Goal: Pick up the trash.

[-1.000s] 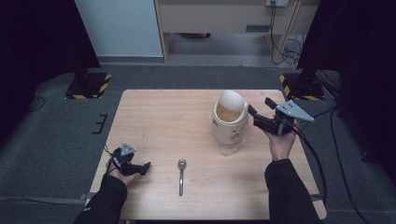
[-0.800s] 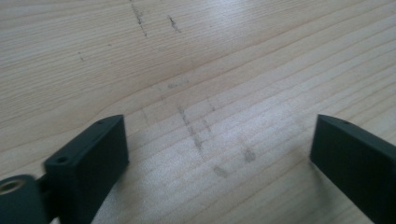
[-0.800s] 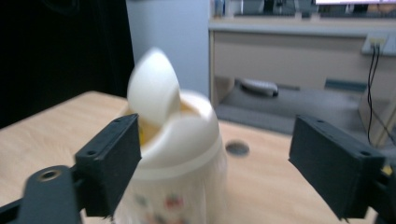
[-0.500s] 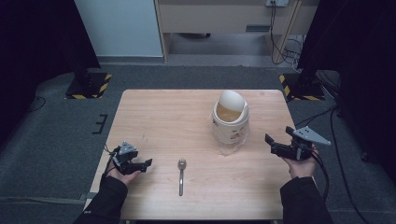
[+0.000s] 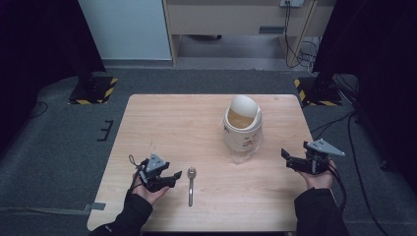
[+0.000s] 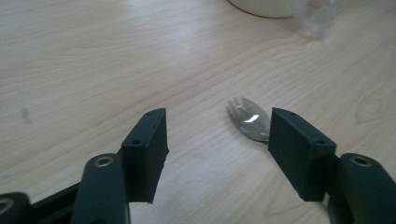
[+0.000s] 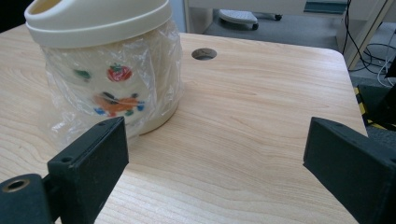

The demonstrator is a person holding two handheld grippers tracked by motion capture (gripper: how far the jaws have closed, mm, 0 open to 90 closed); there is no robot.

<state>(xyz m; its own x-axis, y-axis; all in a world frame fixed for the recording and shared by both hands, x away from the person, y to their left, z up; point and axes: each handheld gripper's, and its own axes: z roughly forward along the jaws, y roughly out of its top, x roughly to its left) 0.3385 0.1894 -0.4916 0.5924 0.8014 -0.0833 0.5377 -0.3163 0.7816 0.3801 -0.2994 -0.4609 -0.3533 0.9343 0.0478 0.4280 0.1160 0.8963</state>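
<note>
Spork of shiny metal lies flat on the desk, left tool closing half-open beside it, empty; right tool wide, empty.

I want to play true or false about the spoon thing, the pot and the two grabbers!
1. The spork lies flat on the table. True.
2. The left gripper holds the spork. False: its jaws have just been closing, but nothing is between them; the spork lies just beside them.
3. The pot has its lid open. True.
4. The right gripper grips the pot. False: its jaws are open, apart from the pot.
5. Clear plastic wraps the pot. True.
</note>
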